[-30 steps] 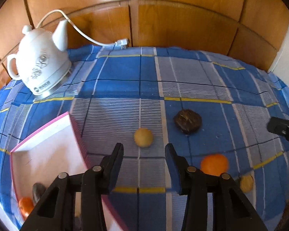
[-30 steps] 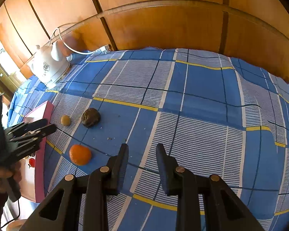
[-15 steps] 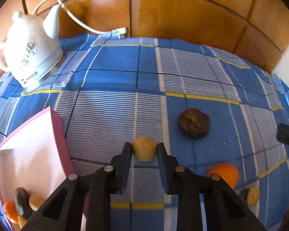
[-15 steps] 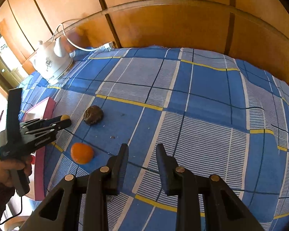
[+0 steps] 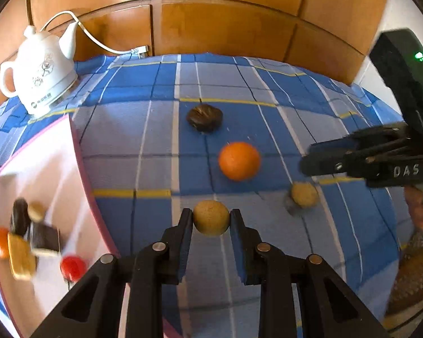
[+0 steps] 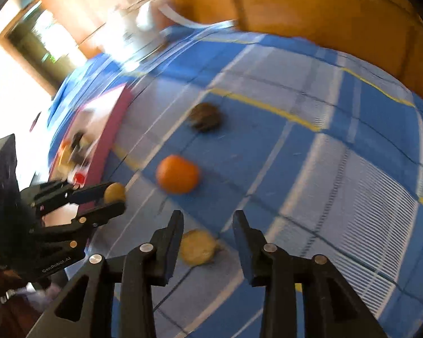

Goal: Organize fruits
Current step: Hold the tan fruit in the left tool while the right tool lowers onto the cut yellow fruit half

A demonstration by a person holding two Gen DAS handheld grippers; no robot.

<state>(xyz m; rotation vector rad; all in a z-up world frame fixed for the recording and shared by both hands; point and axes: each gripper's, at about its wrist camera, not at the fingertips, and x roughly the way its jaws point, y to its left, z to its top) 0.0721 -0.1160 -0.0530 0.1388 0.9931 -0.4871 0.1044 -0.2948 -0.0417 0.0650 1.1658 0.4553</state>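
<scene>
clamping a round, matte tan fruit (image 5: 211, 217) — left gripper (image 5: 211, 219); right gripper (image 6: 207, 226) spread apart.

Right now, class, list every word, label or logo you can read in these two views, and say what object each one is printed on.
"DAS": white letters on the black right gripper, seen in the left wrist view; possibly part of a longer word.
"GenRobot.AI": small white print on the black left gripper, seen in the right wrist view.
White ceramic electric kettle: a round logo and dark lettering near its base, too small to read; the grey motif above is decoration.
</scene>
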